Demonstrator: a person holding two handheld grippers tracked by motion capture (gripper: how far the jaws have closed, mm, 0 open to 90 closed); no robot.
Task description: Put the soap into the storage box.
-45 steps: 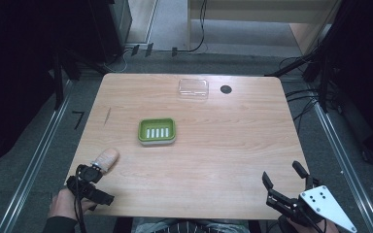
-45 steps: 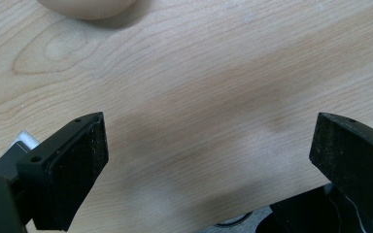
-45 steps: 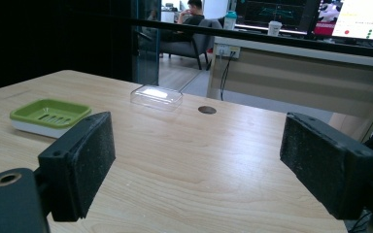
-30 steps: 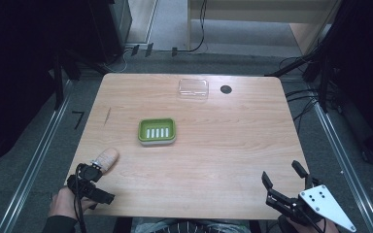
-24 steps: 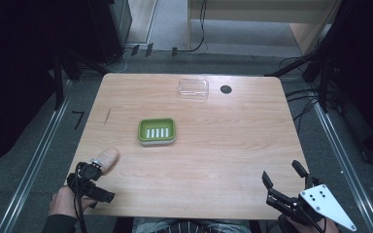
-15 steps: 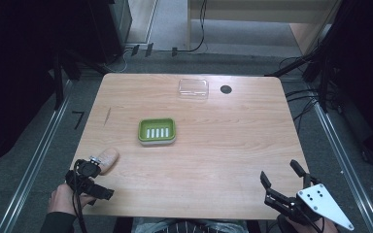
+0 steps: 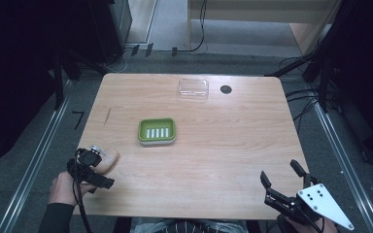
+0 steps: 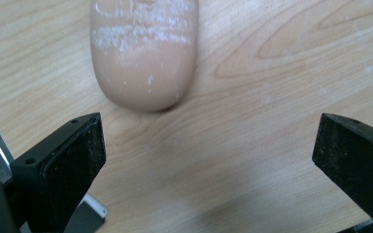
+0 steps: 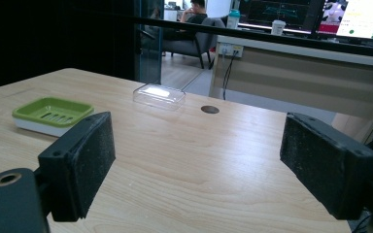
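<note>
A tan, rounded soap bar point(image 7: 109, 158) with white smears lies at the table's near left edge. In the left gripper view the soap bar point(image 8: 144, 53) sits just ahead of the jaws, outside the gap. My left gripper point(image 7: 99, 168) point(image 8: 209, 160) is open wide over bare wood. A green soap dish point(image 7: 156, 131) point(image 9: 53, 114) with slots stands left of the table's middle. My right gripper point(image 7: 279, 171) point(image 9: 199, 165) hovers open and empty at the near right corner, pointing across the table.
A clear plastic box point(image 7: 193, 88) point(image 9: 159, 95) lies at the far edge beside a round cable hole point(image 7: 226, 89). A thin dark mark point(image 7: 108, 116) is on the wood at the left. The wooden table point(image 7: 223, 145) stands between dark metal frames.
The left hand and its gripper have shifted slightly by the soap bar. The right gripper has barely moved. Both stay open.
</note>
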